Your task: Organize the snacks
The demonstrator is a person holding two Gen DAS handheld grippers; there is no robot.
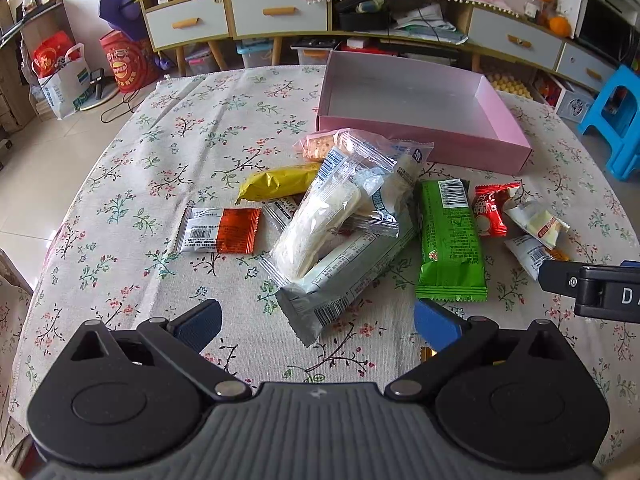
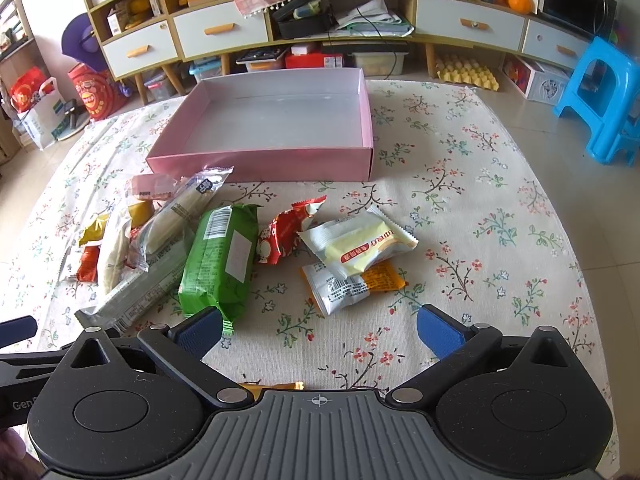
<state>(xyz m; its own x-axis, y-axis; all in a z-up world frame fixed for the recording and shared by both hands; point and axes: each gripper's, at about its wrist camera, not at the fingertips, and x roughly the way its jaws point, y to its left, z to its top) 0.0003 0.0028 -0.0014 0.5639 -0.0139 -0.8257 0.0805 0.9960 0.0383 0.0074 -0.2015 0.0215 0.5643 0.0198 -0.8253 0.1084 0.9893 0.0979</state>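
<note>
Surface: floral tablecloth (image 1: 168, 148) is covering the table, with a sideboard of white drawers (image 2: 224, 32) and a blue stool (image 2: 600, 92) standing behind it.
Box: pink box (image 1: 424, 144) is sitting open and holding nothing at the far side of the cloth.
Snack pile: snacks are lying loose on the cloth just in front of the box, none of them inside it.
Middle of pile: clear-wrapped white pastry (image 1: 332, 216) is leaning over a long grey packet (image 1: 344, 280), with a yellow packet (image 1: 280, 182) behind them.
Left of pile: silver and orange sachet (image 1: 218, 230) is lying apart from the others.
Right of pile: green packet (image 2: 220, 256) is lying lengthwise beside a red candy (image 2: 284, 232), a pale yellow wafer pack (image 2: 360, 244) and a silver and orange packet (image 2: 352, 284) partly under the wafer pack.
Left gripper (image 1: 318, 326): is hovering over the near end of the grey packet, jaws spread wide and gripping nothing.
Right gripper (image 2: 320, 330): is hovering low above bare cloth near the green packet, jaws spread wide and empty.
</note>
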